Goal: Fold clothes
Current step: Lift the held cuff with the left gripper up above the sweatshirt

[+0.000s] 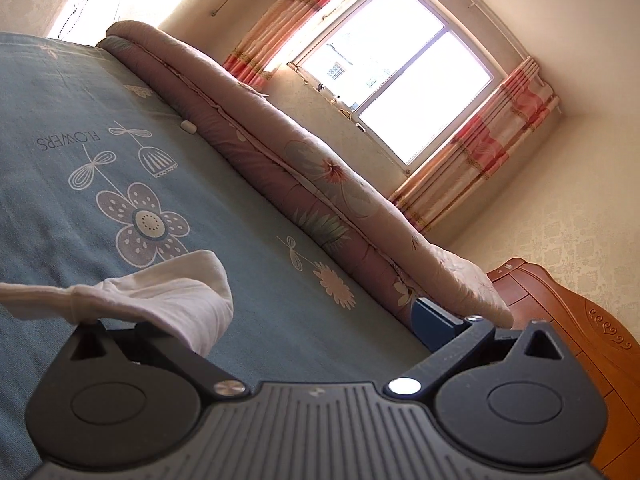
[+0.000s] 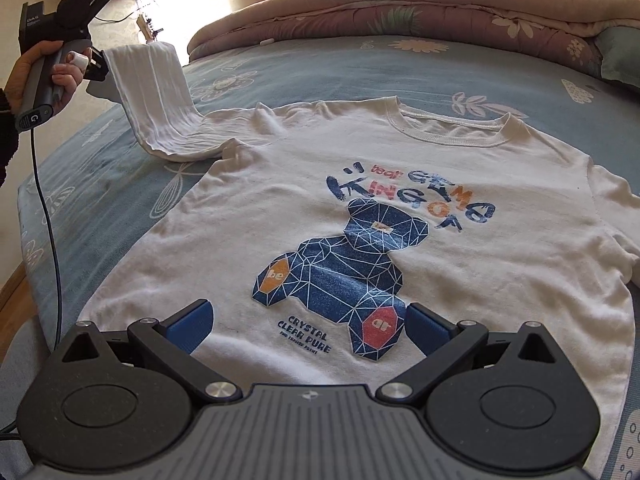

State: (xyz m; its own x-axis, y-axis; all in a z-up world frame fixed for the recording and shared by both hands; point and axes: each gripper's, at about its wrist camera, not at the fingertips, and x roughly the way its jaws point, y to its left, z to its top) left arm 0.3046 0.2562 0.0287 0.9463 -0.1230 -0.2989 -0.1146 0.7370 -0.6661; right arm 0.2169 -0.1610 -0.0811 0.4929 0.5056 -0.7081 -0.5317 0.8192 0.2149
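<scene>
A white T-shirt with a blue bear print lies face up on the blue flowered bedspread. Its left sleeve is lifted off the bed and hangs from my left gripper, which a hand holds at the far left. In the left wrist view my left gripper has its jaws spread wide, and the sleeve drapes over its left finger and hides it. My right gripper hovers open over the shirt's hem, nothing between its blue fingers.
A rolled pink floral quilt lies along the bed's far side under a curtained window. A wooden bed end shows at the right. A black cable hangs from the left gripper past the bed's left edge.
</scene>
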